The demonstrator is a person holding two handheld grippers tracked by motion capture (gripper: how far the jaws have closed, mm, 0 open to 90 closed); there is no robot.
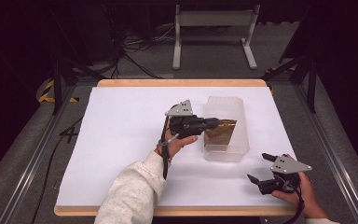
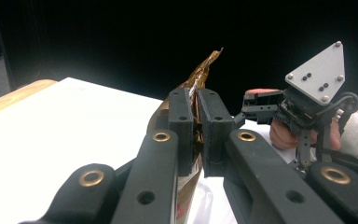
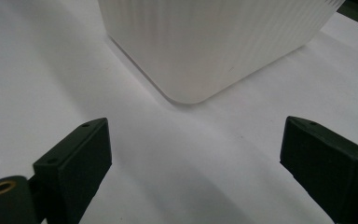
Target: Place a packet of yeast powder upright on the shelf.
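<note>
A crinkled gold-brown foil packet (image 1: 223, 132) stands on edge inside a clear ribbed plastic bin (image 1: 226, 154) at the middle right of the white table top. My left gripper (image 1: 216, 123) reaches over the bin's left wall and is shut on the packet's upper edge. In the left gripper view the two black jaws (image 2: 196, 112) pinch the foil packet (image 2: 203, 74), whose tip sticks up past them. My right gripper (image 1: 259, 167) rests near the front right corner, open and holding nothing. Its jaws (image 3: 196, 140) stand wide apart and face the bin's corner (image 3: 205, 46).
The white sheet (image 1: 121, 140) covers a wooden table with a bare strip along the front edge (image 1: 191, 211). A white metal stand (image 1: 214, 32) and cables sit on the floor beyond the table. The right gripper's grey plate (image 2: 319, 74) shows behind the left jaws.
</note>
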